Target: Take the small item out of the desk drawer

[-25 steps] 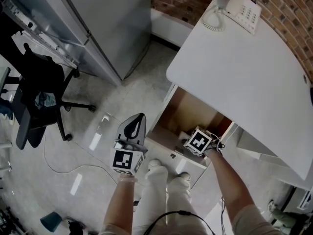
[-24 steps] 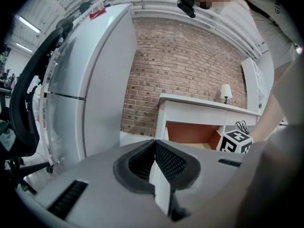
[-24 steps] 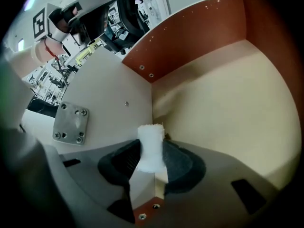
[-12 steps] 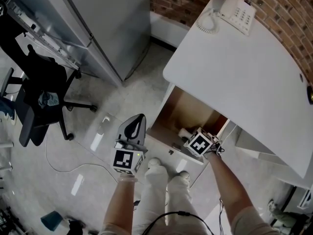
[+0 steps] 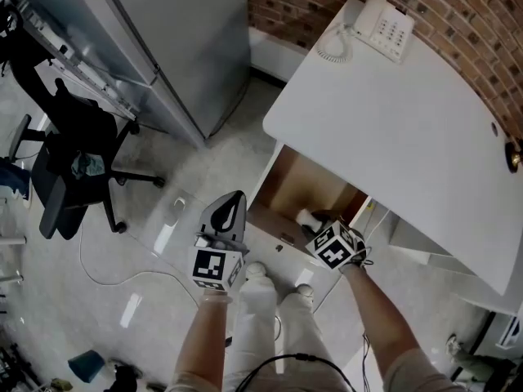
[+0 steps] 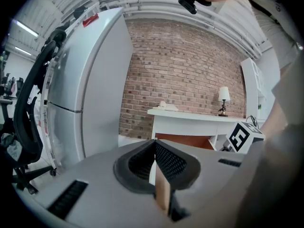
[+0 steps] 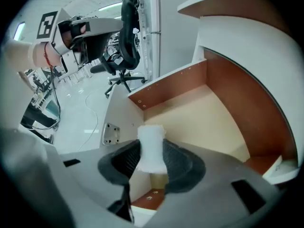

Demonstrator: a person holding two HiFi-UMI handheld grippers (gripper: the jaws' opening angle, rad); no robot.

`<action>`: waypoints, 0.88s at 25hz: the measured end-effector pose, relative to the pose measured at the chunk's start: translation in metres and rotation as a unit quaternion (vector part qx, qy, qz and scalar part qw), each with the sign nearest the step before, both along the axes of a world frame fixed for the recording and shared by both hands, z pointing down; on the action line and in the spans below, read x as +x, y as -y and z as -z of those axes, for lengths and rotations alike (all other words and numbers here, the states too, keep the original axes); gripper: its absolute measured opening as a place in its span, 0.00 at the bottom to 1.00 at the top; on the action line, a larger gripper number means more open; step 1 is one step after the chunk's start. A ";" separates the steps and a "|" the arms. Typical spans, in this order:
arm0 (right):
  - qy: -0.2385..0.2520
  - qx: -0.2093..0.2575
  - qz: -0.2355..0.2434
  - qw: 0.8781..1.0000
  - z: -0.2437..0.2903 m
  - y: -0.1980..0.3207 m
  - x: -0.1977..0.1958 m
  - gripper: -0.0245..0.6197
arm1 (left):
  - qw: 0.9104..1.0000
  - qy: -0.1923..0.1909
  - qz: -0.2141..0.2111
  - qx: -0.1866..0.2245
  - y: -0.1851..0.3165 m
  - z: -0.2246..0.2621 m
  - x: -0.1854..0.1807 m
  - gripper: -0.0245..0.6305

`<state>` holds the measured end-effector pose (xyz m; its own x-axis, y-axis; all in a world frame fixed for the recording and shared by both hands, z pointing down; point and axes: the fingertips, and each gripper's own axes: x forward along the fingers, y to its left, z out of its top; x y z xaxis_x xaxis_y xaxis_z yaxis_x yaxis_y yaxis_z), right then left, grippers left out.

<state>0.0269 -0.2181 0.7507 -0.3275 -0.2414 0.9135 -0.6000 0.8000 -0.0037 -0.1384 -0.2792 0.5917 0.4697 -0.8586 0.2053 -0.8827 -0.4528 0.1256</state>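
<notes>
The desk drawer (image 5: 288, 188) stands pulled open under the white desk (image 5: 392, 129), its wooden bottom (image 7: 209, 122) bare. My right gripper (image 5: 314, 218) hangs over the drawer's front part, shut on a small white fuzzy item (image 5: 306, 216). In the right gripper view that white item (image 7: 151, 148) is pinched upright between the dark pads of my right gripper (image 7: 151, 164). My left gripper (image 5: 235, 198) hovers over the floor left of the drawer, shut and holding nothing. In its own view the left gripper (image 6: 155, 161) has its pads meeting.
A white telephone (image 5: 380, 24) sits at the desk's far corner by the brick wall (image 5: 458, 6). A tall grey cabinet (image 5: 163, 39) and a black office chair (image 5: 69, 166) stand to the left. A thin cable (image 5: 106, 276) lies on the floor.
The right gripper has drawn slightly back toward the drawer's front with the white item in it. The left gripper has stayed nearly still.
</notes>
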 end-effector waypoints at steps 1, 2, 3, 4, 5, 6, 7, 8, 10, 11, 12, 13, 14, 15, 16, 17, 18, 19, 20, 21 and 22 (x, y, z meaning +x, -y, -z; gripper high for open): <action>0.005 0.007 -0.003 1.000 0.005 -0.001 0.000 0.28 | 1.000 0.001 0.001 0.001 -0.001 0.003 0.001 0.04; 0.010 0.014 -0.006 1.000 0.010 -0.001 0.000 0.28 | 1.000 0.001 0.001 0.002 -0.002 0.006 0.002 0.04; 0.015 0.021 -0.008 1.000 0.015 -0.002 0.000 0.28 | 1.000 0.002 0.002 0.003 -0.003 0.009 0.003 0.04; 0.019 0.027 -0.009 0.999 0.021 -0.003 0.001 0.28 | 1.000 0.003 0.002 0.004 -0.005 0.012 0.004 0.04; 0.023 0.032 -0.008 0.999 0.026 -0.004 0.001 0.28 | 1.000 0.004 0.003 0.004 -0.006 0.015 0.005 0.04; 0.026 0.037 -0.007 0.999 0.032 -0.006 0.001 0.28 | 1.000 0.004 0.003 0.005 -0.008 0.018 0.006 0.04; 0.031 0.041 -0.007 0.999 0.038 -0.008 0.001 0.28 | 1.000 0.005 0.004 0.006 -0.009 0.021 0.006 0.04; 0.037 0.045 -0.008 0.998 0.044 -0.009 0.001 0.28 | 1.000 0.006 0.004 0.007 -0.011 0.025 0.007 0.04; 0.052 0.053 -0.014 0.997 0.057 -0.010 0.002 0.28 | 1.000 0.007 0.006 0.009 -0.014 0.031 0.008 0.04; 0.059 0.058 -0.018 0.996 0.063 -0.011 0.003 0.28 | 1.000 0.008 0.006 0.010 -0.016 0.034 0.009 0.04; 0.065 0.063 -0.021 0.996 0.069 -0.012 0.004 0.28 | 1.000 0.009 0.006 0.009 -0.018 0.037 0.010 0.04; 0.069 0.067 -0.023 0.995 0.074 -0.014 0.005 0.28 | 1.000 0.009 0.006 0.008 -0.021 0.039 0.011 0.04; 0.073 0.070 -0.025 0.995 0.080 -0.016 0.006 0.28 | 1.000 0.011 0.006 0.007 -0.024 0.041 0.011 0.04; 0.076 0.072 -0.025 0.994 0.086 -0.018 0.006 0.28 | 1.000 0.012 0.005 0.005 -0.027 0.042 0.012 0.04; 0.079 0.074 -0.024 0.994 0.092 -0.020 0.006 0.28 | 1.000 0.013 0.003 0.004 -0.030 0.045 0.014 0.04; 0.084 0.077 -0.024 0.993 0.098 -0.021 0.006 0.28 | 1.000 0.014 0.001 0.004 -0.032 0.048 0.015 0.04; 0.089 0.081 -0.024 0.992 0.104 -0.021 0.006 0.28 | 1.000 0.014 -0.001 0.005 -0.033 0.051 0.017 0.04; 0.095 0.085 -0.026 0.991 0.110 -0.021 0.005 0.28 | 1.000 0.014 -0.002 0.007 -0.034 0.055 0.019 0.04; 0.100 0.090 -0.026 0.991 0.115 -0.020 0.004 0.28 | 1.000 0.015 -0.003 0.008 -0.035 0.058 0.020 0.04; 0.103 0.095 -0.026 0.990 0.120 -0.020 0.004 0.28 | 1.000 0.015 -0.003 0.010 -0.036 0.062 0.020 0.04; 0.106 0.100 -0.025 0.989 0.126 -0.019 0.003 0.28 | 1.000 0.016 -0.003 0.011 -0.036 0.065 0.019 0.04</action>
<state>0.0297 -0.1991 0.6251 -0.4899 -0.4305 0.7581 -0.6412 0.7671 0.0212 -0.1190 -0.2430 0.5268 0.4683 -0.8605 0.2003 -0.8834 -0.4603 0.0878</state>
